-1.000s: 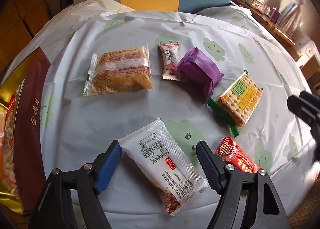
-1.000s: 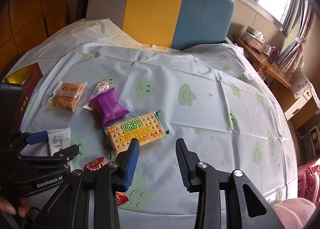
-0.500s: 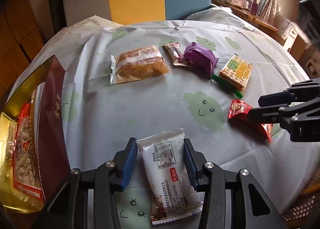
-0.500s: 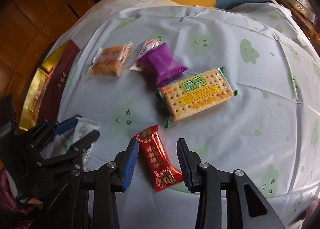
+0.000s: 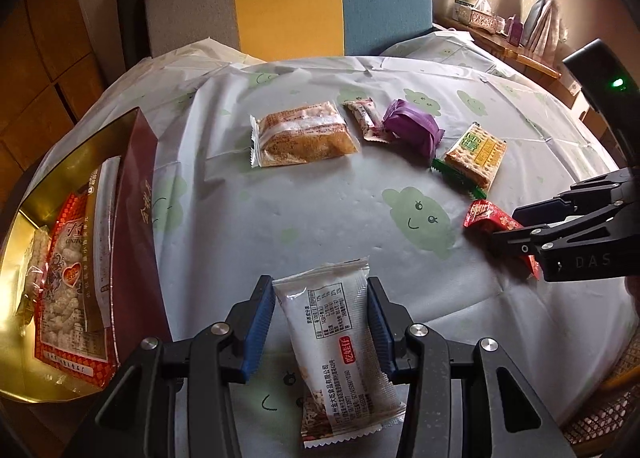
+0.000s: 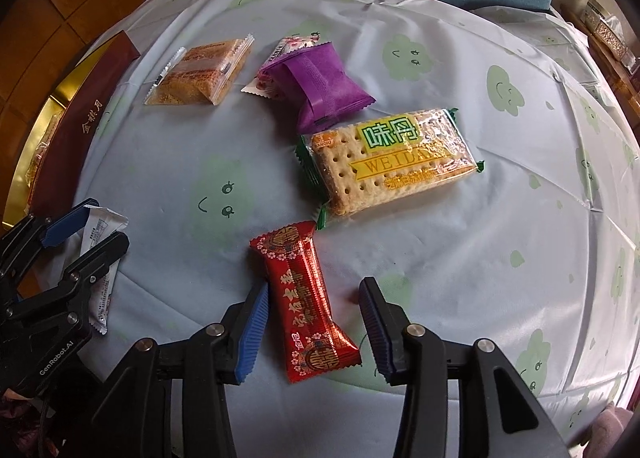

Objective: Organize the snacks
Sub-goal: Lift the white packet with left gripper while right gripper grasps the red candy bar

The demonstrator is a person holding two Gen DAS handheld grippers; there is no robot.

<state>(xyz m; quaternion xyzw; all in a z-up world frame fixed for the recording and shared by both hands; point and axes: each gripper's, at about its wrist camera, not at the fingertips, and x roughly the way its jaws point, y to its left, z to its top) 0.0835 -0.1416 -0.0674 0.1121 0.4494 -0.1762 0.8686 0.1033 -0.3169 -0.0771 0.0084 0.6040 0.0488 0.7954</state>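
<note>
Now left claw pinching the white snack; right claw just spread wider round the red candy, ready to grab.

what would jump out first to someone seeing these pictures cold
Probably the two grippers, each at a snack: the left gripper is clamped on a white packet near the table's front edge, while the right gripper straddles a red packet with its jaws apart. Next, the gold box at the far left, already holding snacks.
</note>
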